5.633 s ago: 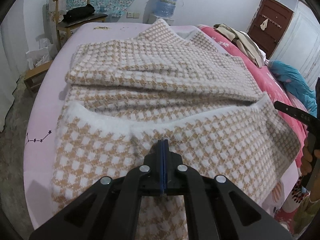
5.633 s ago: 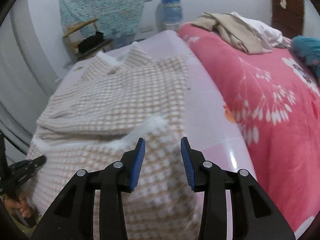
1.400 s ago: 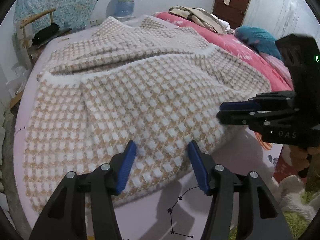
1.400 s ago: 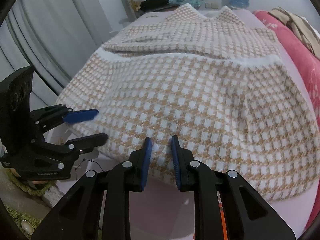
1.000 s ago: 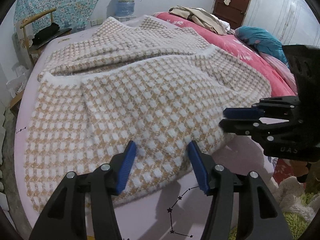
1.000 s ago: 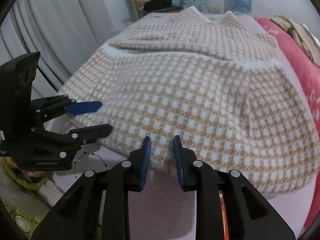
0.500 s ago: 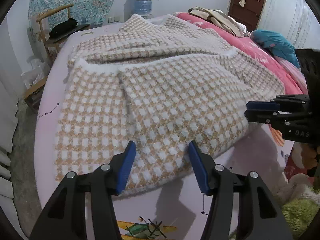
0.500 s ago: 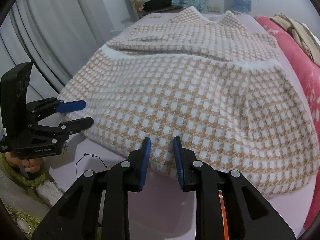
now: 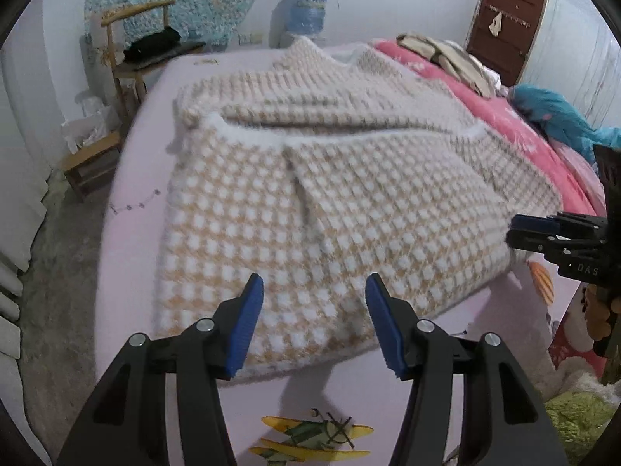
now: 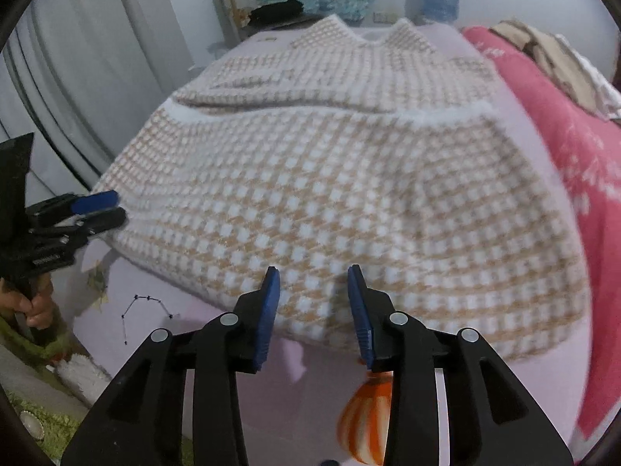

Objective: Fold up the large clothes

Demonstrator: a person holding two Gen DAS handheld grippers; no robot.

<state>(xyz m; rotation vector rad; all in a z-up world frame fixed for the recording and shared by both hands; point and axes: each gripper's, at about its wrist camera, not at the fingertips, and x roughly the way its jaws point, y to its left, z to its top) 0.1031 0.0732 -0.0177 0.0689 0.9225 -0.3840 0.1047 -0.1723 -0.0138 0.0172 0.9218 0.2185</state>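
A large tan-and-white checked knit garment (image 9: 349, 202) lies on the lilac bed sheet (image 9: 128, 178), its near half folded over the far half, with a white fuzzy hem (image 10: 438, 114) across the middle. My left gripper (image 9: 314, 299) hovers open over the garment's near edge, nothing between its pads. My right gripper (image 10: 314, 291) hangs over the near edge further right, its jaws opening and gripping nothing. Each gripper shows in the other's view: the right gripper (image 9: 543, 233) at the right side, the left gripper (image 10: 93, 209) at the left side.
A pink flowered quilt (image 10: 582, 163) with a heap of beige clothes (image 9: 446, 58) covers the bed's right side. A wooden chair (image 9: 132, 58) and a water bottle (image 9: 308, 7) stand beyond the bed. Grey curtains (image 10: 77, 77) hang at the left; a green rug (image 9: 582, 419) lies below.
The left gripper has slid leftwards along the bed's near edge and rolled a little. The right gripper's jaws have widened. The garment lies as before.
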